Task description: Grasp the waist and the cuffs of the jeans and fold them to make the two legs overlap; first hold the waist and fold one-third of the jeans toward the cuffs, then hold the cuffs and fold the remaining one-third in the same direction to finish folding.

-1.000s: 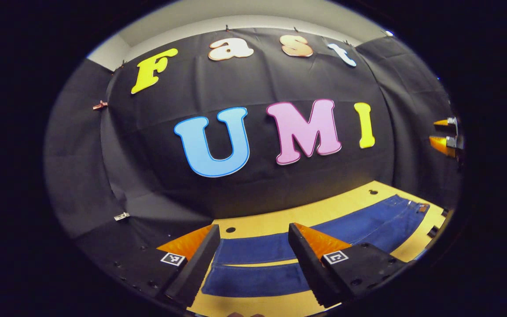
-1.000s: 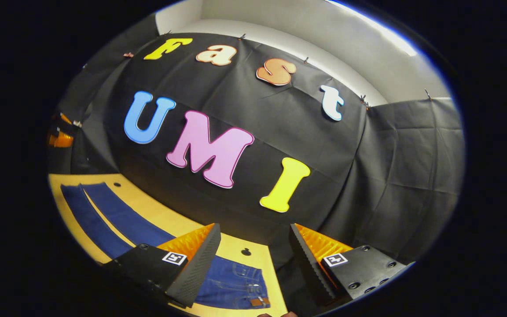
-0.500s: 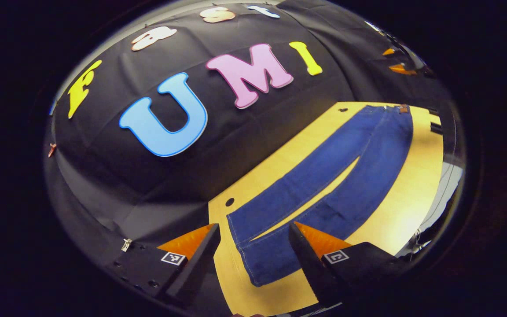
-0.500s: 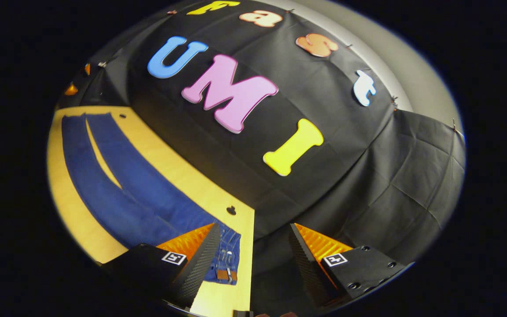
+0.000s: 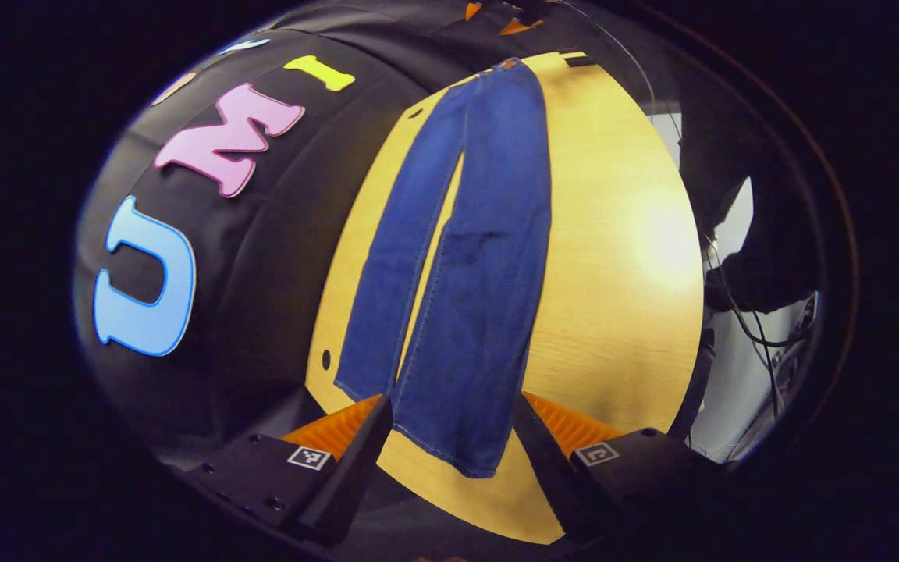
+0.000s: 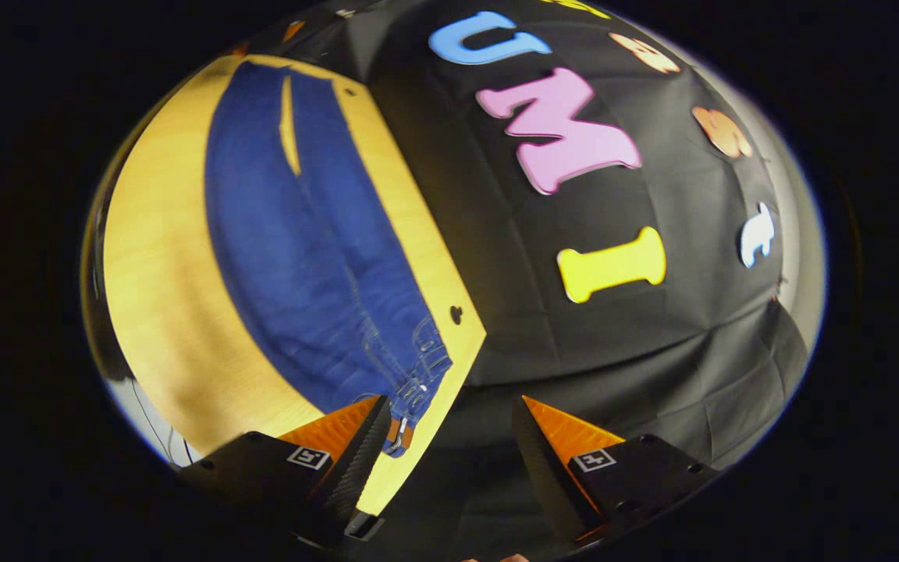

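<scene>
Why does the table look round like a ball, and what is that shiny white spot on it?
In the left gripper view the fisheye lens bends the table and the jeans into curves; the pale patch is lamp glare on the wood. In the right gripper view the table bulges the same way, the edges go dark, and the picture is a little blurry.

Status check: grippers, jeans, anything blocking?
Left gripper open, over the near cuff. Right gripper open, at the waist end past the table edge. Jeans flat, legs apart, no fold yet. Nothing on them.
</scene>
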A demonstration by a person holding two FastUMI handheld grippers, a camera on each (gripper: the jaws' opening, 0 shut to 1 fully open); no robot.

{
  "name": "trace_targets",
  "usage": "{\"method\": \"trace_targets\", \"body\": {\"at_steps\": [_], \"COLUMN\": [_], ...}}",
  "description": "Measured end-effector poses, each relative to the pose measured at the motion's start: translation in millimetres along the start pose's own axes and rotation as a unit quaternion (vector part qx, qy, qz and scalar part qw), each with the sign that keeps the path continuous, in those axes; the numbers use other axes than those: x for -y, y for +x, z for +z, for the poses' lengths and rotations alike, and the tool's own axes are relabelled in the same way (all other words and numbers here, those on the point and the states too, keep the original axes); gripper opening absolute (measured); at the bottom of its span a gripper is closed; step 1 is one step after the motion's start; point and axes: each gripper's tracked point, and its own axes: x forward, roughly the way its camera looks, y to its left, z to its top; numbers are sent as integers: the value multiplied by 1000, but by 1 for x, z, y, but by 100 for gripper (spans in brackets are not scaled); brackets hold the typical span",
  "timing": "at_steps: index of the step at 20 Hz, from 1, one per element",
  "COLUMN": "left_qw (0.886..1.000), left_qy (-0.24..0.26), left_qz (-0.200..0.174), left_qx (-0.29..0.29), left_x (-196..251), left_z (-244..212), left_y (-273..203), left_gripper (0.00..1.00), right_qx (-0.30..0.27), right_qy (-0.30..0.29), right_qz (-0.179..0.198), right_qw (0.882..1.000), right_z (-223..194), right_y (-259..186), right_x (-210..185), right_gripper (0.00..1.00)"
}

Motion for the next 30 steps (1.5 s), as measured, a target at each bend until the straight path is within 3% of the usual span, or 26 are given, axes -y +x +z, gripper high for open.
{"method": "trace_targets", "body": {"at_steps": [3,7,11,15,18,23,27,30], "left_qw": [999,994,989,989,992,993,991,992], "left_qy": [26,63,62,97,62,81,93,91], "left_qz": [-16,-84,-118,-96,-89,-63,-79,-69], "left_qx": [-34,-43,-65,-65,-69,-56,-50,-50], "left_x": [10,31,41,25,13,5,5,3], "left_z": [-13,-16,-28,-35,-34,-27,-25,-25], "left_y": [11,27,47,62,71,80,81,84], "left_gripper": [97,97,96,93,92,91,87,86], "right_qx": [7,18,26,22,16,44,23,14], "right_qy": [-62,-121,-139,-146,-166,-240,-255,-274], "right_qz": [43,88,117,133,156,217,207,189], "right_qw": [997,989,983,980,973,945,944,943], "right_z": [-13,-22,-34,-46,-57,-61,-62,-63], "right_y": [16,33,46,53,50,46,84,110], "right_x": [-26,-52,-66,-71,-85,-130,-125,-114], "right_gripper": [96,96,96,96,96,96,94,94]}}
